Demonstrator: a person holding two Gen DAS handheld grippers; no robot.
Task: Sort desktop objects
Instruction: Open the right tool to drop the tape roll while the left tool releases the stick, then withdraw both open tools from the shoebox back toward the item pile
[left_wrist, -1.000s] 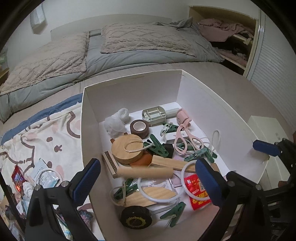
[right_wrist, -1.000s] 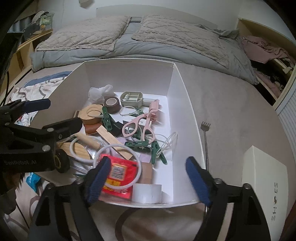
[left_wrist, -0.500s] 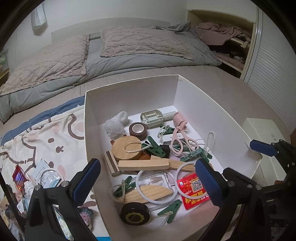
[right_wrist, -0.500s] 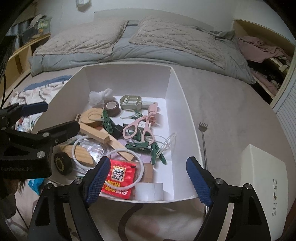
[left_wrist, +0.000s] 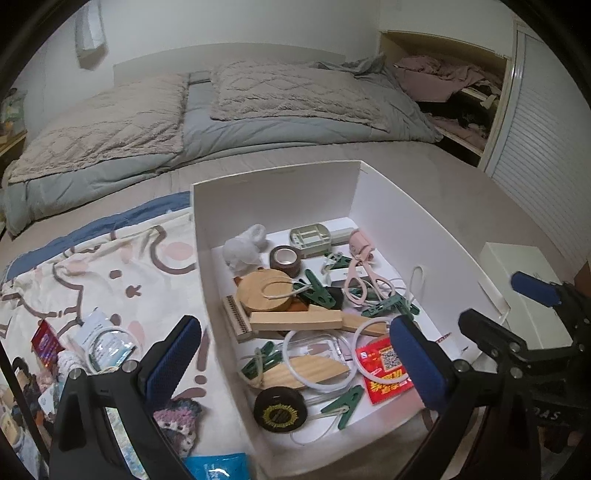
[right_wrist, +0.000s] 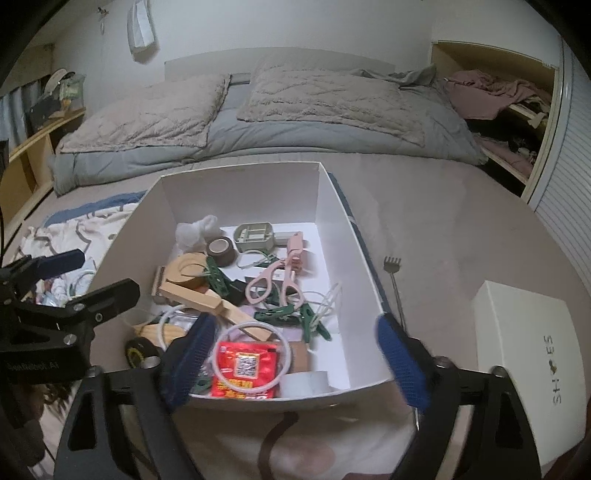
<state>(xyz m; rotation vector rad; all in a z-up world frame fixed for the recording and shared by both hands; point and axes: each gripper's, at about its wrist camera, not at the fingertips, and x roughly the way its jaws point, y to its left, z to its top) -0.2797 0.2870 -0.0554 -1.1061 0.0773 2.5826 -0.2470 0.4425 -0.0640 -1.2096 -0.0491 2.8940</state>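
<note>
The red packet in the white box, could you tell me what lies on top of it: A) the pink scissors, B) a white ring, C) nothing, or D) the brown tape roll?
B: a white ring lies across the red packet near the white box's front wall.

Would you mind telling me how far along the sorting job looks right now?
Done: many items lie loose in the white box, including pink scissors and a red packet. In hand: nothing; left gripper and right gripper are open. Left: clutter on the patterned blanket.

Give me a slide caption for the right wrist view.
Open right claw above white box holding pink scissors, green clips and red packet.
</note>
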